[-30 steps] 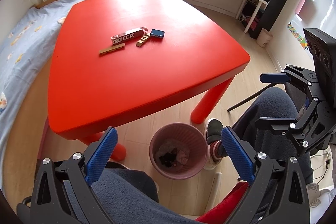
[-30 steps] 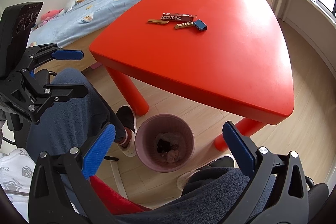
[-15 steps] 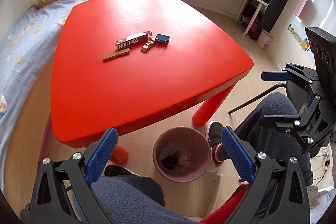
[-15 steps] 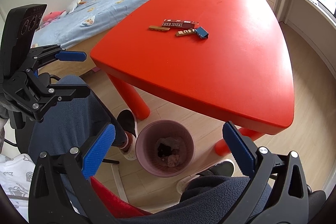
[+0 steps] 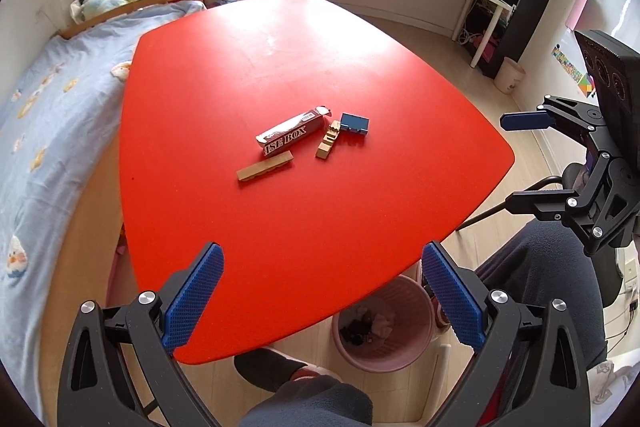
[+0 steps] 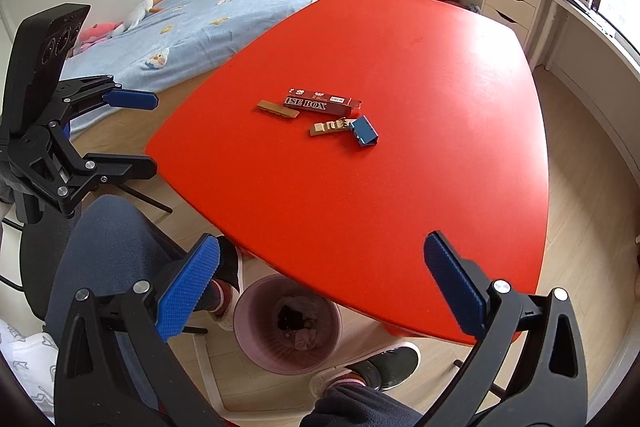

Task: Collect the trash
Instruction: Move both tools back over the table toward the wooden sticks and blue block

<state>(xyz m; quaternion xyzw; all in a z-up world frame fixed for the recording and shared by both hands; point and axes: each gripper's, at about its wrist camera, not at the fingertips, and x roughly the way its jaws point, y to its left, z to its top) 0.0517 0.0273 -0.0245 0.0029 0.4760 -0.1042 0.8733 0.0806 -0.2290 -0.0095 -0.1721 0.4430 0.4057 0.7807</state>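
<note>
Reaching for the scraps means picking one gripper: left gripper [image 5: 322, 301] and right gripper [image 6: 320, 293] both gape wide and empty, well short of the box [image 5: 291, 137], which lies mid-table above the bin [image 5: 384, 327], so go low and straddle it.

Dark red carton [image 5: 291, 137] near the red table [image 5: 304, 211] centre reads "ISE BOX" in white letters; its smaller print is illegible.
</note>
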